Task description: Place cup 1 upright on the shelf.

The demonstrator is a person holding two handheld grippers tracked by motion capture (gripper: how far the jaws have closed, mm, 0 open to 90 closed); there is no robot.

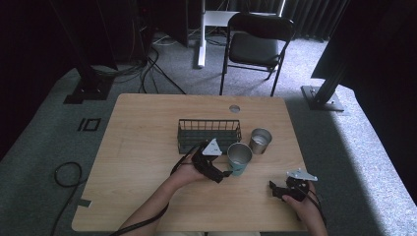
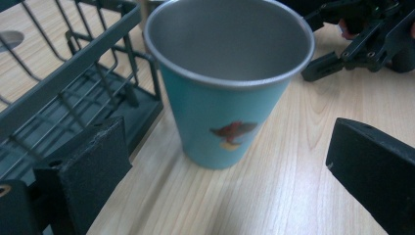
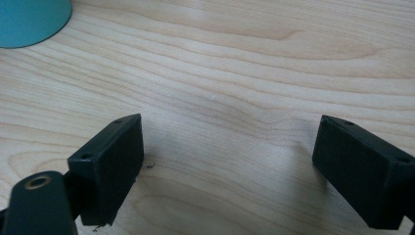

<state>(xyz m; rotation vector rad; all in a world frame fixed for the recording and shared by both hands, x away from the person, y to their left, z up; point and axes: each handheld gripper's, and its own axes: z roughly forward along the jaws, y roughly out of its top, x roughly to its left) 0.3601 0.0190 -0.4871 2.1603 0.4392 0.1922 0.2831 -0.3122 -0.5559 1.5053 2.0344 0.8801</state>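
— Black jaws of the left gripper stand wide apart at the bottom of its own view, nothing between the pads — the teal cup sits upright on the counter just ahead of them, not yet touched.

— So the step in hand is the approach?

— I'd judge so: lining up on the cup. From the high view the left gripper is just beside the teal cup, which stands close to the front of the wire basket.

— And the right gripper?

— Right gripper rests low over bare wood, jaws spread and empty; in the high view it waits near the counter's front edge, well apart from the cup.

— What does the next move call for?

— Probably easing forward until the pads straddle the cup's wall below the rim, keeping clear of the basket on one side, then closing. Farther back stands a steel cup, near the teal one.
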